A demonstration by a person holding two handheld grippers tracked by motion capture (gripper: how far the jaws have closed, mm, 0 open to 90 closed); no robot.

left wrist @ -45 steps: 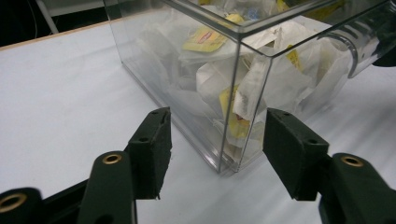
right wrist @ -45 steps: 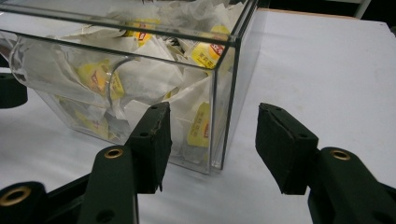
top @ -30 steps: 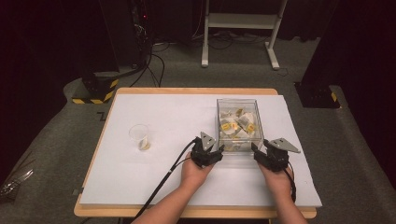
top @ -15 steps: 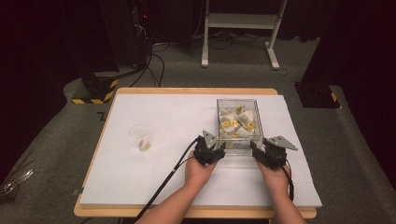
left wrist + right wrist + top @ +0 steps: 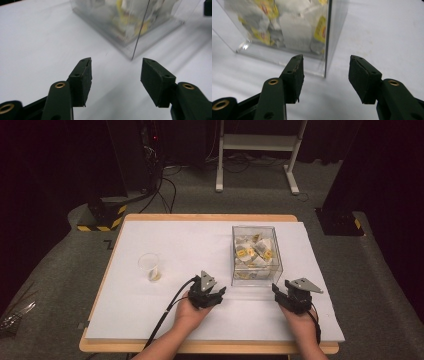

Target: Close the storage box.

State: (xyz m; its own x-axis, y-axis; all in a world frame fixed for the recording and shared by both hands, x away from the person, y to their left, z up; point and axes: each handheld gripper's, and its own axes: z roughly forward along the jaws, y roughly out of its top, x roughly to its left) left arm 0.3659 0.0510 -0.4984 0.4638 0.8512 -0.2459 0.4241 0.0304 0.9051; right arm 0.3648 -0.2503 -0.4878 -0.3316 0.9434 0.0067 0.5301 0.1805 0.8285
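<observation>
Both grippers, left and right, gape empty near the table's front edge. Each faces a near corner of the clear box, which holds what look like tea bags.

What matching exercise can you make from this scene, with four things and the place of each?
Things:
1. box
2. cup
3. left tool
4. right tool

Places:
A. at the near right corner of the box, open
B. alone on the left part of the table
C. on the right part of the table, full of tea bags
D. at the near left corner of the box, open

Pairs: 1-C, 2-B, 3-D, 4-A
</observation>
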